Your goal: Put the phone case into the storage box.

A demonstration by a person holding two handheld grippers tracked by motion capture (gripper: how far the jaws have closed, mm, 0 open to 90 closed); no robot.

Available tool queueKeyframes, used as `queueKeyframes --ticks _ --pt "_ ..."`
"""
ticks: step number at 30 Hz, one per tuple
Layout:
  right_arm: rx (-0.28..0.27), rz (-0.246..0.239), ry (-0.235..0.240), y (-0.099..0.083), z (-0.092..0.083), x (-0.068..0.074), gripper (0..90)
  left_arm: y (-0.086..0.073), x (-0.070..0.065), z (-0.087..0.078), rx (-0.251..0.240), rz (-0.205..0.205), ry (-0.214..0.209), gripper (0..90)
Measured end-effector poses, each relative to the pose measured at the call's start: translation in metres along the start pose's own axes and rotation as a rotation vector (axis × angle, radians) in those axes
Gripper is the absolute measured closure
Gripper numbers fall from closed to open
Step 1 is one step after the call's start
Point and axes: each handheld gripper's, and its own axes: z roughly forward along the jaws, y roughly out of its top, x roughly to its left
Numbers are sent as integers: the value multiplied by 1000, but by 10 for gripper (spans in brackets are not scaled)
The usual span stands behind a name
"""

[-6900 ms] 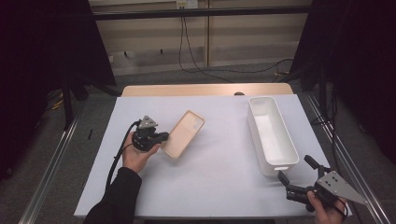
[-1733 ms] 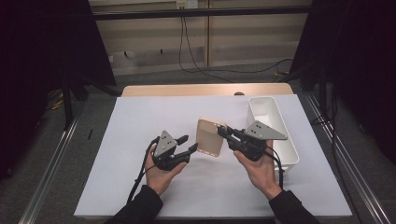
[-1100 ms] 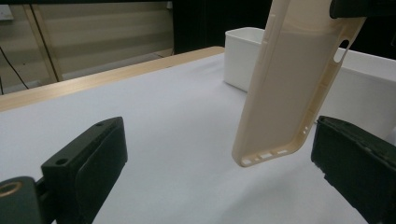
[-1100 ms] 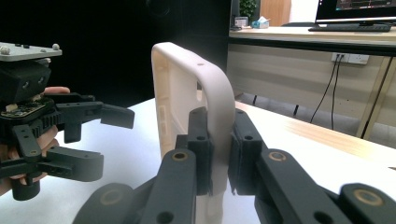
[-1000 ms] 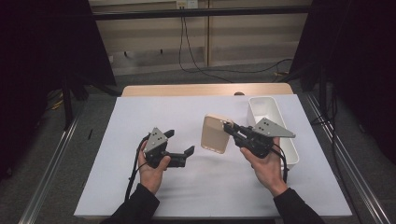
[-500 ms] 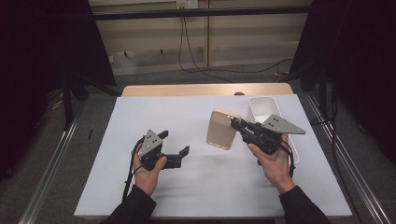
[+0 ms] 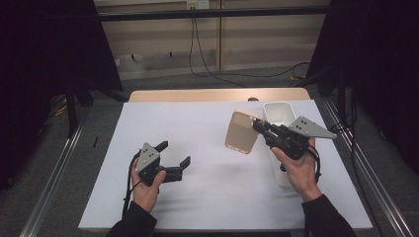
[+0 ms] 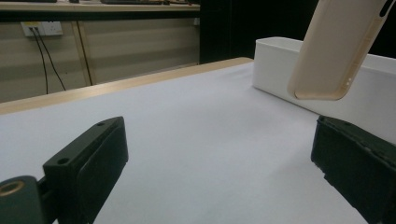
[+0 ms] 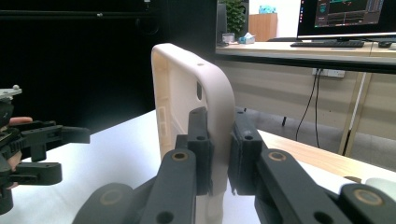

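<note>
Phone case [image 7: 242, 131] moved toward bin [image 7: 279, 111], upright; right gripper [image 7: 258, 126] clamping it; left gripper [image 7: 174, 159] fingers apart.

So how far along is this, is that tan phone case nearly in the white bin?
Picked up: the phone case is off the table, clamped in the right gripper beside the white bin. The left gripper hovers open and holds nothing. What probably remains is moving the case over the bin and letting go.

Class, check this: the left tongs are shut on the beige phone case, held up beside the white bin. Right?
Wrong tongs. The right tongs are shut on the beige phone case, held up beside the white bin, as the high view shows; the left tongs are open.
</note>
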Motion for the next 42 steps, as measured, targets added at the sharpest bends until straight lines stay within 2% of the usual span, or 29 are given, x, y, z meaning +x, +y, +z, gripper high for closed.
queueKeyframes --ticks 5,7,9,11,22,27,30,32,36,39,42 --pt "-8 0 -3 3 -3 -3 813 -4 5 -10 -6 -1 6 38" --pt "-12 -1 -5 4 -4 -4 813 -5 6 -14 -11 -14 12 38" --pt "-14 -5 -5 5 -6 -6 813 -5 9 -19 -13 -1 13 36" --pt "-16 -5 -6 7 -6 -7 813 -6 10 -23 -19 -8 19 35" --pt "-34 -5 -18 16 -10 -17 813 -14 25 -51 -11 -15 66 26" --pt "-48 -9 -24 26 -13 -22 813 -17 26 -62 -20 -18 81 25" --pt "-47 -21 -31 31 -13 -26 813 -20 27 -68 -13 -8 110 26" --pt "-50 -29 -35 36 -14 -28 813 -22 28 -72 -14 -20 112 27" --pt "-42 -43 -49 44 -16 -35 813 -24 30 -79 -9 -5 120 30" --pt "-40 -43 -59 48 -18 -42 813 -25 29 -81 -24 -23 119 36" --pt "-39 -51 -69 52 -21 -48 812 -24 27 -84 -25 -12 135 36"
